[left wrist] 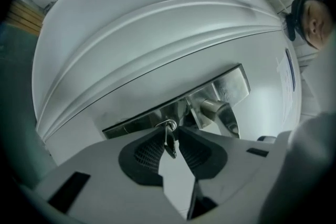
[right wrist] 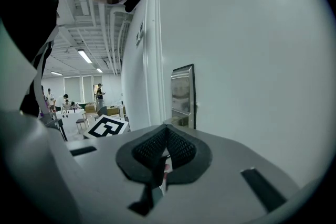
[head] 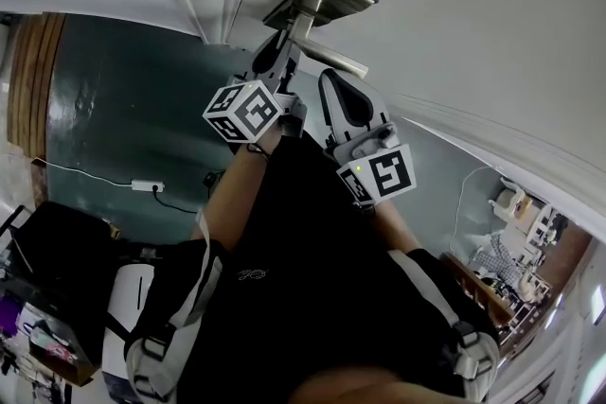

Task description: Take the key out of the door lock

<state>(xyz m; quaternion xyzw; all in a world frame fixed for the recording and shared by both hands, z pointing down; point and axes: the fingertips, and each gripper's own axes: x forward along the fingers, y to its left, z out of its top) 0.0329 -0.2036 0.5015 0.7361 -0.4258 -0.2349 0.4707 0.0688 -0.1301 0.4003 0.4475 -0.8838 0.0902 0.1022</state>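
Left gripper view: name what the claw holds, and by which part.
The key, pinched by its head between the left claw's pads, just under its ring.

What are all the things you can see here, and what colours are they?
door: one, white, in front of both grippers
lock plate: one, shiny silver, on the door
handle: one, silver, sticking out of the lock plate
key: one, dark with a silver ring, at the lock plate
floor: one, dark green, below
cable: one, white, lying on the floor
left gripper: one, grey, jaws pinching the key
right gripper: one, grey, jaws shut and empty, beside the left gripper
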